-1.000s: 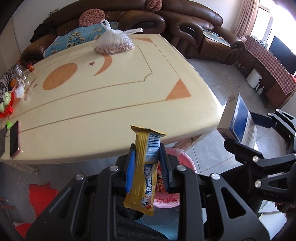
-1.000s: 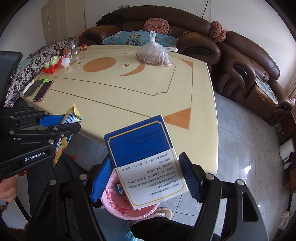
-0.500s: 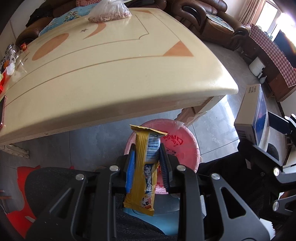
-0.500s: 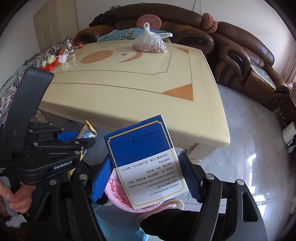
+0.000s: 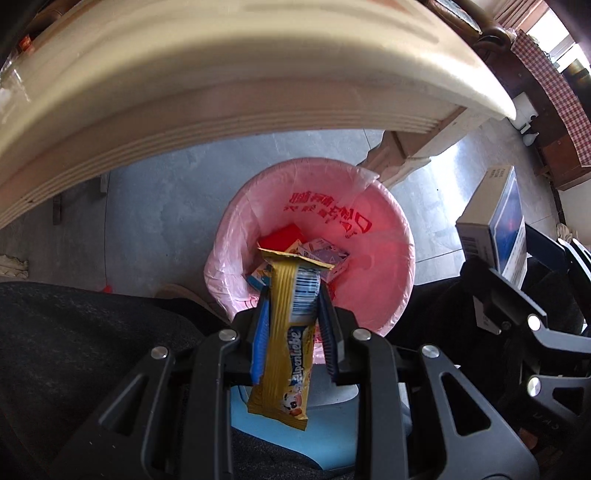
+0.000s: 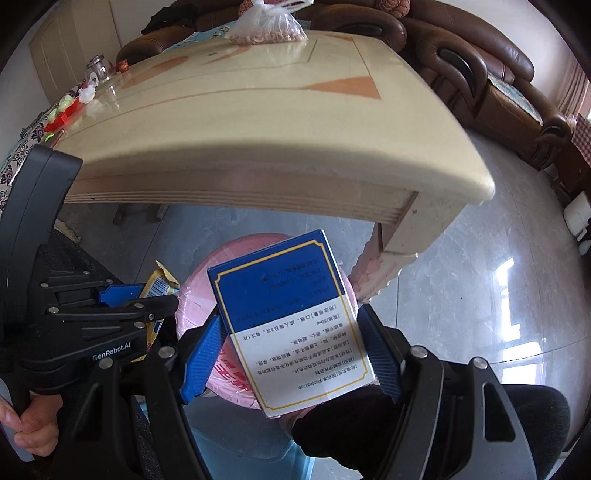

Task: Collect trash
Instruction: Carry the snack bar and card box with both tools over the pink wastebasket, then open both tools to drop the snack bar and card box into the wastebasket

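My left gripper (image 5: 291, 314) is shut on a yellow snack wrapper (image 5: 286, 343), held upright just over the near rim of a pink-lined trash bin (image 5: 373, 221) on the floor. Several small boxes lie inside the bin. My right gripper (image 6: 291, 339) is shut on a blue and white box (image 6: 291, 321), held above the same bin (image 6: 195, 306). The box also shows in the left wrist view (image 5: 495, 225), to the right of the bin. The left gripper and wrapper (image 6: 157, 288) show at the left in the right wrist view.
The cream table's edge (image 5: 229, 96) overhangs the bin closely, its leg (image 6: 391, 251) beside it. A bag of nuts (image 6: 267, 27) lies on the table's far end. Brown sofas (image 6: 480, 66) stand behind. Grey tiled floor (image 6: 480, 295) lies to the right.
Both grippers have dropped below the table's edge and moved toward the pink bin, each still holding its item. The bin's inside now shows in the left wrist view.
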A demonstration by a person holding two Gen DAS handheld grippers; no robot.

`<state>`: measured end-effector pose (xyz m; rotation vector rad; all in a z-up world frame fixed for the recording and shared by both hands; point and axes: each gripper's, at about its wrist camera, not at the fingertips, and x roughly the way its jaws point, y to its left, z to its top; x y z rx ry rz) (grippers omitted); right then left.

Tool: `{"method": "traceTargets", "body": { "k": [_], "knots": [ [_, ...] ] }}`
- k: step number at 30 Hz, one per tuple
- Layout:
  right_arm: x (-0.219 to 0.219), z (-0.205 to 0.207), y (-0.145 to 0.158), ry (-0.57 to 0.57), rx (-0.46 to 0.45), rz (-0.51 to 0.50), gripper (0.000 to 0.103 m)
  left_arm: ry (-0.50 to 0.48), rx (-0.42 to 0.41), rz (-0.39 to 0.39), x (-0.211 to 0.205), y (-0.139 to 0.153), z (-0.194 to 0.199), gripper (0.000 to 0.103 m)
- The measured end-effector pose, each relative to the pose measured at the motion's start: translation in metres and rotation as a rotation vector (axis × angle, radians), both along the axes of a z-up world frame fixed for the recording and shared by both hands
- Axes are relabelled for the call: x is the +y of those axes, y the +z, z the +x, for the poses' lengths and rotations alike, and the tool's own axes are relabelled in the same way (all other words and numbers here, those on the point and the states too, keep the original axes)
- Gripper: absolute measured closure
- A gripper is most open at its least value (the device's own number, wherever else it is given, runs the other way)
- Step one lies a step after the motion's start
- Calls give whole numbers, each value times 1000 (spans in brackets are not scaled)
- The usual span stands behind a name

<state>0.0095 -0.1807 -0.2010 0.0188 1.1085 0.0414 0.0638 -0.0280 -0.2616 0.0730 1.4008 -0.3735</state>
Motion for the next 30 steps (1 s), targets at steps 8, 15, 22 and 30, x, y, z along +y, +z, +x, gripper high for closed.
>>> {"method": "traceTargets", "body": {
  "k": [8,15,22,30],
  "knots": [
    [-11,26,-65,-46,90,26,33,-23,114,-6,-11,-58,22,78],
    [-22,43,-103,-73,157,37,33,-18,228,-51,-15,-94,33,78],
    [-33,57,-128,-87,210,61,33,-14,267,-40,-26,-114,48,77],
    [-34,64,-140,-88,246,81,33,5,256,2,-22,-117,54,43]
  ]
}}
